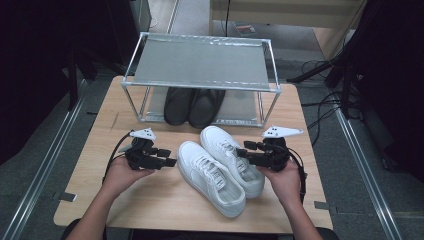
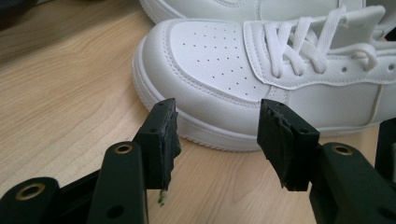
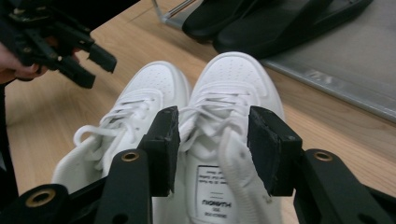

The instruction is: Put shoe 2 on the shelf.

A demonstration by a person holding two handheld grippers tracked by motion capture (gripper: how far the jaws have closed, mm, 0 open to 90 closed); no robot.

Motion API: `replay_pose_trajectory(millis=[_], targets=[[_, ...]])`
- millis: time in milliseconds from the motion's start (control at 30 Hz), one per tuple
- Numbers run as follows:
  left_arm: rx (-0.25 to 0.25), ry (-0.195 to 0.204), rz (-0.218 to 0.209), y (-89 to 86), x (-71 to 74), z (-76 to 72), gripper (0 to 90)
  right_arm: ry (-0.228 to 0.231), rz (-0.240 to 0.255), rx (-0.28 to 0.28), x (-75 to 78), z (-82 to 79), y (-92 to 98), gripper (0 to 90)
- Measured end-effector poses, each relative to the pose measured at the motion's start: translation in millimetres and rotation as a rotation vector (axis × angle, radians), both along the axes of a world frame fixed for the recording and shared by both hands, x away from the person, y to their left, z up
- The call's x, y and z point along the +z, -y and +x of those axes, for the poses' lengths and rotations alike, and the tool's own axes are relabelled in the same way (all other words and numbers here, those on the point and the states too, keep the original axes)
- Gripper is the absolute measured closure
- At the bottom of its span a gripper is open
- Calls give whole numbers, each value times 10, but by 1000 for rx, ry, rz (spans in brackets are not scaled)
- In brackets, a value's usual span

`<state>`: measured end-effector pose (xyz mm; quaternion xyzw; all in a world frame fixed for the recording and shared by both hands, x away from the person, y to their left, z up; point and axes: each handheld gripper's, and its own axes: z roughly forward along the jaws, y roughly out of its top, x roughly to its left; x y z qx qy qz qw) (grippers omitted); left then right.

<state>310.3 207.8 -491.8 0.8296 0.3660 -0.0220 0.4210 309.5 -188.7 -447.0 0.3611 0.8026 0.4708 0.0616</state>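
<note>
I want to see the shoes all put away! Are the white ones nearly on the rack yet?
Done: the black shoes already sit on the bottom shelf of the metal shoe rack. In hand: nothing yet. The left gripper and right gripper are open on either side of the white sneakers, which stand on the wooden table. Left, probably: grabbing the sneakers and placing them on the rack.
</note>
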Motion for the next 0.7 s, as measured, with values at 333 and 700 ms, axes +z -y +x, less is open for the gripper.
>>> replay_pose_trajectory(millis=[333, 700], targets=[[24, -6, -8, -73, 14, 120, 480, -6, -11, 40, -39, -211, -153, 517], [26, -3, -20, -101, 18, 167, 480, -10, -19, 50, -117, -327, -282, 426]])
